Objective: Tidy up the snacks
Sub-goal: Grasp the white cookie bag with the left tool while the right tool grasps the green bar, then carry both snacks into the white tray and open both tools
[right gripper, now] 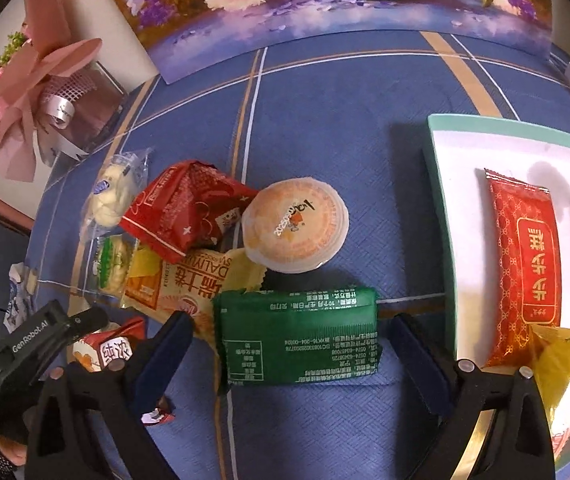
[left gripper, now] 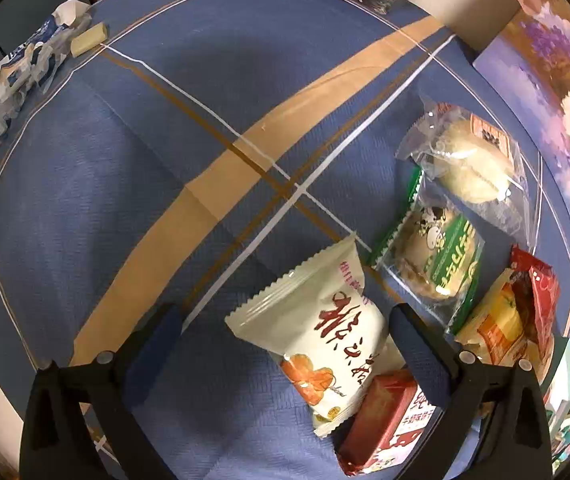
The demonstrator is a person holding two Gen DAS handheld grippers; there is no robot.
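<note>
Two grippers hang over a table spread with a blue checked tablecloth (left gripper: 85, 200), both pointing steeply down at a loose heap of wrapped snacks. The left gripper (left gripper: 285, 340) stands wide, and a cream packet (left gripper: 317, 332) with red lettering and an orange flower lies between its fingers, nearer the right one, with no pad seen pressing on it. A red-and-white packet (left gripper: 385, 416) lies partly under that cream packet's lower end. Just beyond them sit a green-edged clear packet (left gripper: 429, 256) holding a round cake and a clear bag (left gripper: 469, 164) with a pale pastry, both toward the tablecloth's right edge.

The right gripper (right gripper: 289, 344) also stands wide, its jaws apart on either side of a green packet (right gripper: 301, 336) that lies flat on the cloth; neither pad touches it. Just behind the green packet rests a round sealed cup (right gripper: 297, 228), and beside that a crumpled red packet (right gripper: 185, 212) lies on a yellow packet (right gripper: 189, 284).

At the cloth's right edge a white tray (right gripper: 453, 148) with a mint rim already holds a long red packet (right gripper: 525, 268). A flower painting (right gripper: 325, 8) lies along the far edge, and torn wrappers (left gripper: 25, 68) lie at the far left corner.
</note>
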